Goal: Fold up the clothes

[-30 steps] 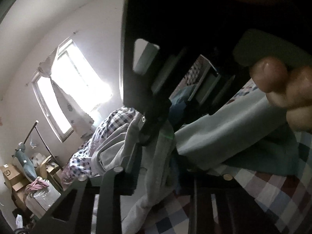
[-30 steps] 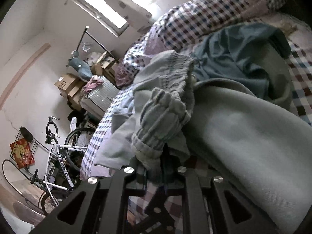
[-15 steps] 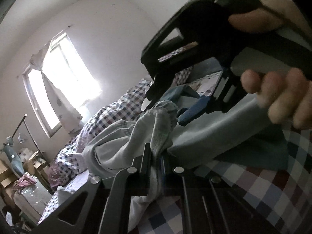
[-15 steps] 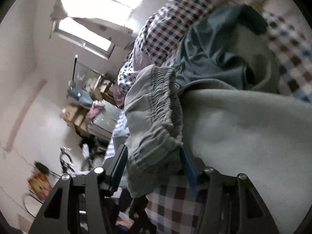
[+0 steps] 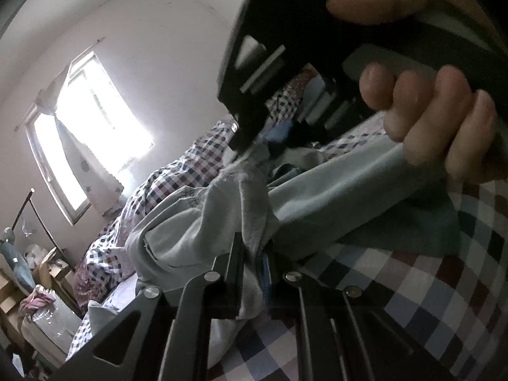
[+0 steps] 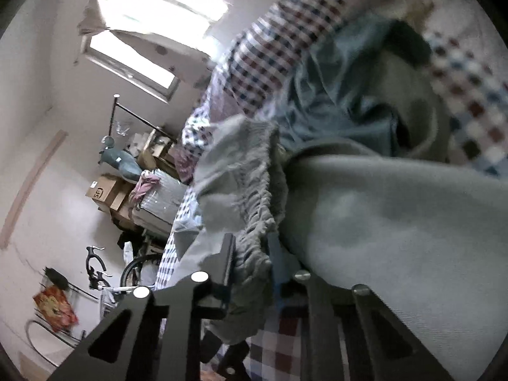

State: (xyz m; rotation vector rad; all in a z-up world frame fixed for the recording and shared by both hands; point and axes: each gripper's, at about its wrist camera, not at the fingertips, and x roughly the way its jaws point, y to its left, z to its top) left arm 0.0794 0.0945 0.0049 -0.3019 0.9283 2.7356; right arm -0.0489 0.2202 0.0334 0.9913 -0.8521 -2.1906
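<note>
A pale grey-green garment lies bunched on the checked bedsheet. My left gripper pinches a fold of it; its jaws are opening slightly, with the cloth still pressed between them. The right gripper, held by a hand, hangs just above with its tips at the same bunch. In the right wrist view my right gripper is closing on the garment's gathered elastic waistband, which fills the narrow gap between the fingers. The garment's broad body spreads to the right.
A teal garment lies behind the grey one. A rumpled checked duvet is heaped toward the window. Beside the bed stand cardboard boxes, a clothes rail and a bicycle.
The right gripper let go of the bunched waistband, spread wide around it, then closed on it again while rolling. In the left view it drew back from the lens. The left grip held.
</note>
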